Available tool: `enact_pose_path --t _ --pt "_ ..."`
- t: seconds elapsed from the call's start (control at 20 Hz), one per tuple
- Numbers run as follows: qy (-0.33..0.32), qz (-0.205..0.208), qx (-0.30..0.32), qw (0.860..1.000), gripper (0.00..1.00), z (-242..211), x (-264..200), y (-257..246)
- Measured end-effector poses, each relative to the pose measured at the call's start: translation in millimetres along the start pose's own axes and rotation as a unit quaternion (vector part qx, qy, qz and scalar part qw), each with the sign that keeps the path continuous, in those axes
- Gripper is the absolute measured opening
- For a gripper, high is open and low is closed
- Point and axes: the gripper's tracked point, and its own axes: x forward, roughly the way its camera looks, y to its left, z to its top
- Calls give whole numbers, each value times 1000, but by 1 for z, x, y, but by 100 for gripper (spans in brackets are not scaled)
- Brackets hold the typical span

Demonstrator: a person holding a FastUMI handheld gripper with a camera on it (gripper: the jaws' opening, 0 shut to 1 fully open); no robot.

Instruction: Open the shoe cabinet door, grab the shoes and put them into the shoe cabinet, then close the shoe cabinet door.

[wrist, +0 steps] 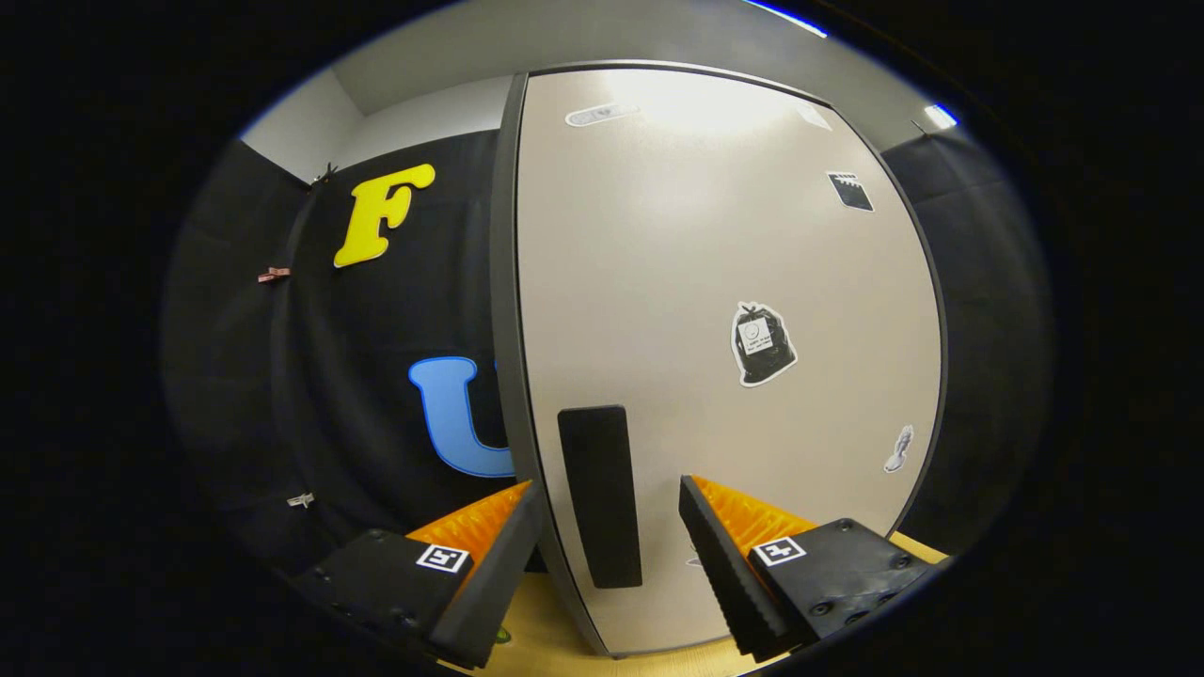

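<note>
The shoe cabinet door [715, 310], a tall pale panel with a dark rim, is seen closed and directly ahead of the gripper, standing on a light wooden surface [546, 639]. Black cloth is hung as the booth's wall on both sides of the cabinet, with small clips [274, 275] fixed to it on the left. A dark, upright, oblong handle [599, 495] is mounted low on the door near its left edge. The gripper [609, 503] is held wide open, with nothing gripped; the handle is placed between its two fingers, neither of which is seen touching it. Several stickers are stuck on the door, the largest being a black bag-shaped one [761, 344] beyond the right finger, and smaller ones near the top and right edge.
</note>
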Motion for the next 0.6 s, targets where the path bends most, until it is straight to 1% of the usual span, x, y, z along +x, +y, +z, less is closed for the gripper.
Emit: enact_pose_path --t 0.05,0.1,0.2,0.25,0.3,0.35,0.4,0.45,0.5,0.6 --pt "2 -4 -3 1000 85 -2 4 0" --pt "6 -10 -6 1000 79 -3 6 -2" --pt "7 -14 -12 1000 62 -5 7 -2" --pt "7 -16 -16 1000 52 -5 5 -2" --pt "10 -6 -20 1000 51 -5 5 2" --pt "8 -11 -30 999 43 3 -8 1" --pt "11 -16 -37 999 35 -6 7 1" --pt "12 -14 -37 999 35 -6 3 1" --pt "14 -13 -37 999 30 -7 4 1" --pt "15 -12 -35 999 30 -7 1 0"
